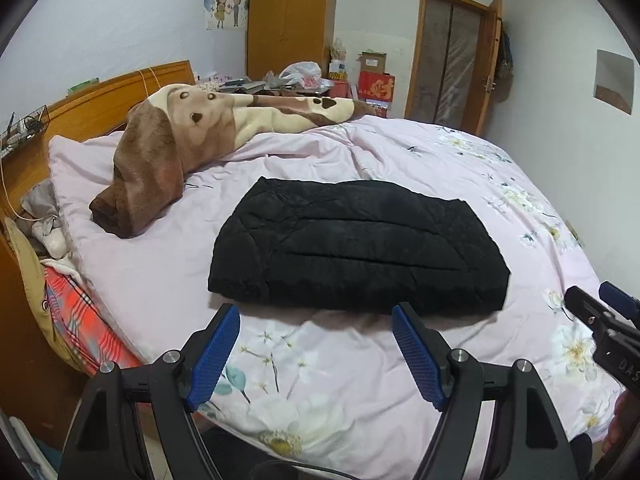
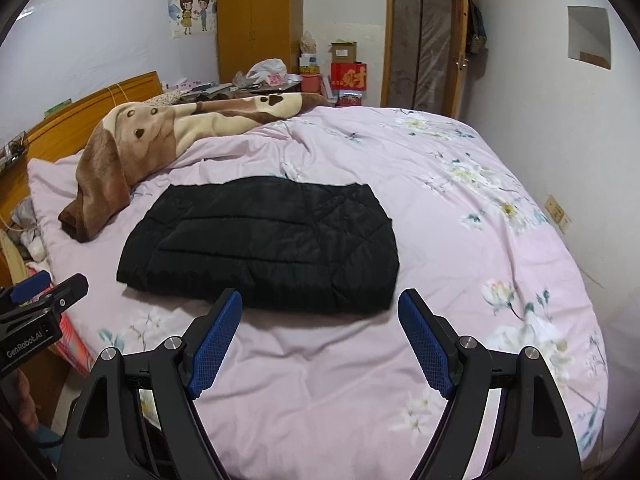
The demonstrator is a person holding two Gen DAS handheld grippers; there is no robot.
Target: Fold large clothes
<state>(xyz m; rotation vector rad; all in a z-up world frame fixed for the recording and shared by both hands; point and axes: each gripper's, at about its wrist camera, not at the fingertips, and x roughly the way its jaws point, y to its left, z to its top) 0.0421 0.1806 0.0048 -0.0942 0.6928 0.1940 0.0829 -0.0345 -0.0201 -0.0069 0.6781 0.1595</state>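
A black quilted jacket lies folded into a flat rectangle on the pink floral bedspread; it also shows in the right wrist view. My left gripper is open and empty, held just short of the jacket's near edge. My right gripper is open and empty, also just short of the near edge, toward the jacket's right half. The right gripper shows at the right edge of the left wrist view. The left gripper shows at the left edge of the right wrist view.
A brown and cream plush blanket lies bunched at the far left of the bed, near the wooden headboard. A cluttered table, a wardrobe and a door stand beyond the bed. Clothes are piled at the bed's left side.
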